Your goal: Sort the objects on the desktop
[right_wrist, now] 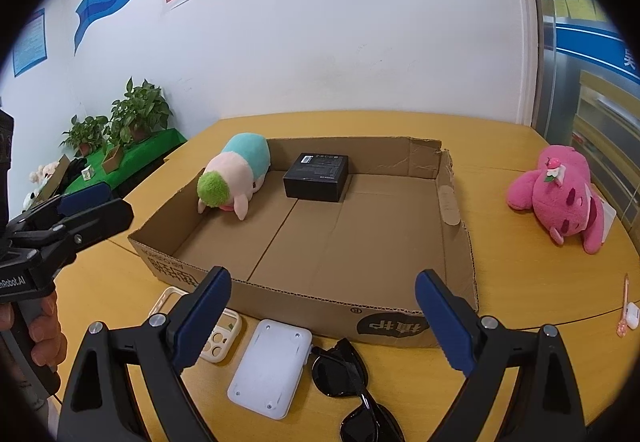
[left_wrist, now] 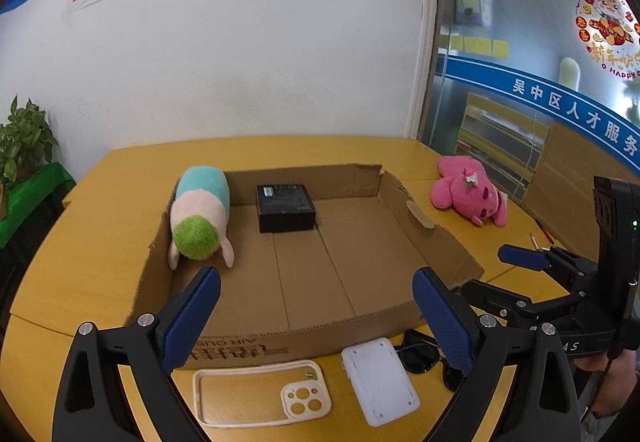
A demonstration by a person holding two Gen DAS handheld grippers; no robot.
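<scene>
Both your claws, left claw (left_wrist: 316, 318) and right claw (right_wrist: 322, 318), are wide open and empty, so drop one straight down over the white pad (right_wrist: 270, 368) just in front of the box (right_wrist: 304, 298) and squeeze its two long sides.

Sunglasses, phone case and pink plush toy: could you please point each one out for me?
sunglasses (right_wrist: 340, 368): right wrist view, on the left lens.
phone case (left_wrist: 306, 400): left wrist view, on the camera cut-out corner.
pink plush toy (right_wrist: 560, 197): right wrist view, on its body.
</scene>
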